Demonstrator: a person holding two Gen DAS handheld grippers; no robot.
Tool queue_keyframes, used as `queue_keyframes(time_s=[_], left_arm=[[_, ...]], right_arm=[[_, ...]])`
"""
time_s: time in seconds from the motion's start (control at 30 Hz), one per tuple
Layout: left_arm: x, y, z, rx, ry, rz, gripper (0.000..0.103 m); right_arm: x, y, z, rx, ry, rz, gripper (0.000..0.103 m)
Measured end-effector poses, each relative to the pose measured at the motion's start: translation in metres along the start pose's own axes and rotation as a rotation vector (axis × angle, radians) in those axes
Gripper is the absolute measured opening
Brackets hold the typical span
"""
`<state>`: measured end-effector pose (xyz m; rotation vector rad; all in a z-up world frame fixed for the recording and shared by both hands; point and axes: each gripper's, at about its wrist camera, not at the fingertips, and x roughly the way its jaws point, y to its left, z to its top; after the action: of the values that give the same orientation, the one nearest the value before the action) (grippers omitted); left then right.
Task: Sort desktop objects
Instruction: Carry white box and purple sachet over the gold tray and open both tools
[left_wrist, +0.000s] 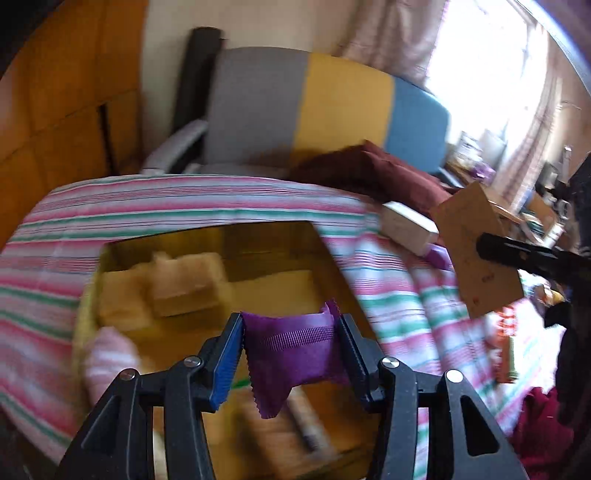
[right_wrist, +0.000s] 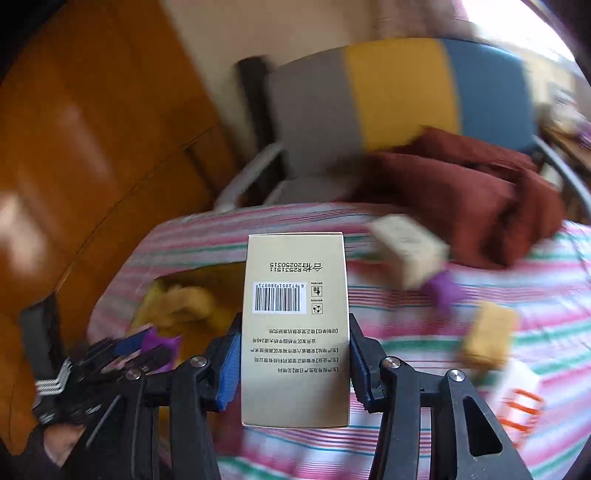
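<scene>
- Your left gripper (left_wrist: 291, 347) is clamped on a purple pouch (left_wrist: 291, 350), held above the yellow box (left_wrist: 207, 240) on the striped cloth (left_wrist: 184, 199).
- Your right gripper (right_wrist: 293, 358) is clamped on a gold carton (right_wrist: 295, 325), barcode up, over the cloth's left edge.

light: my daylight pours in from the window (left_wrist: 491, 62) at upper right, blown out white | blur: heavy motion smear on the striped cloth (left_wrist: 184, 206) and chair (right_wrist: 399, 92) | sharp: only my fingers and what they grip | edges: fisheye bend, dark corners
</scene>
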<state>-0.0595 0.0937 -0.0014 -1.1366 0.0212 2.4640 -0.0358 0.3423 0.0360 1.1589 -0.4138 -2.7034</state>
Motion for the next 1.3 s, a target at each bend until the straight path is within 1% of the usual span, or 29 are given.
queue_keyframes(time_s=[0.03, 0.13, 0.2, 0.27, 0.33, 0.43, 0.5, 0.8, 1.1, 1.23, 1.3], left_arm=[[-0.002, 0.012, -0.001, -0.014, -0.003, 0.029, 0.051], [-0.005, 0.034, -0.004, -0.048, -0.013, 0.087, 0.051], [-0.006, 0.045, -0.006, -0.064, -0.016, 0.113, 0.051], [-0.003, 0.053, -0.007, -0.076, -0.018, 0.141, 0.051], [-0.003, 0.062, -0.009, -0.089, -0.019, 0.16, 0.051], [0.0, 0.072, -0.013, -0.105, -0.018, 0.187, 0.052], [0.002, 0.075, -0.015, -0.107, -0.016, 0.198, 0.052], [0.011, 0.08, -0.02, -0.101, -0.01, 0.239, 0.052], [0.021, 0.081, -0.021, -0.098, 0.011, 0.262, 0.053], [0.025, 0.082, -0.021, -0.098, 0.024, 0.272, 0.056], [0.027, 0.083, -0.022, -0.104, 0.03, 0.272, 0.058]], right_arm=[[0.007, 0.015, 0.0, -0.027, 0.012, 0.017, 0.05], [0.033, 0.054, -0.002, -0.093, 0.057, 0.064, 0.05], [0.051, 0.075, -0.01, -0.129, 0.089, 0.072, 0.05], [0.068, 0.09, -0.017, -0.145, 0.121, 0.08, 0.05], [0.083, 0.098, -0.024, -0.158, 0.147, 0.067, 0.05], [0.099, 0.096, -0.032, -0.139, 0.19, 0.059, 0.05], [0.106, 0.095, -0.035, -0.135, 0.21, 0.037, 0.05], [0.127, 0.102, -0.04, -0.15, 0.262, 0.01, 0.051], [0.132, 0.096, -0.047, -0.128, 0.282, -0.008, 0.052], [0.131, 0.094, -0.049, -0.118, 0.282, -0.01, 0.052], [0.13, 0.093, -0.05, -0.11, 0.283, -0.009, 0.054]])
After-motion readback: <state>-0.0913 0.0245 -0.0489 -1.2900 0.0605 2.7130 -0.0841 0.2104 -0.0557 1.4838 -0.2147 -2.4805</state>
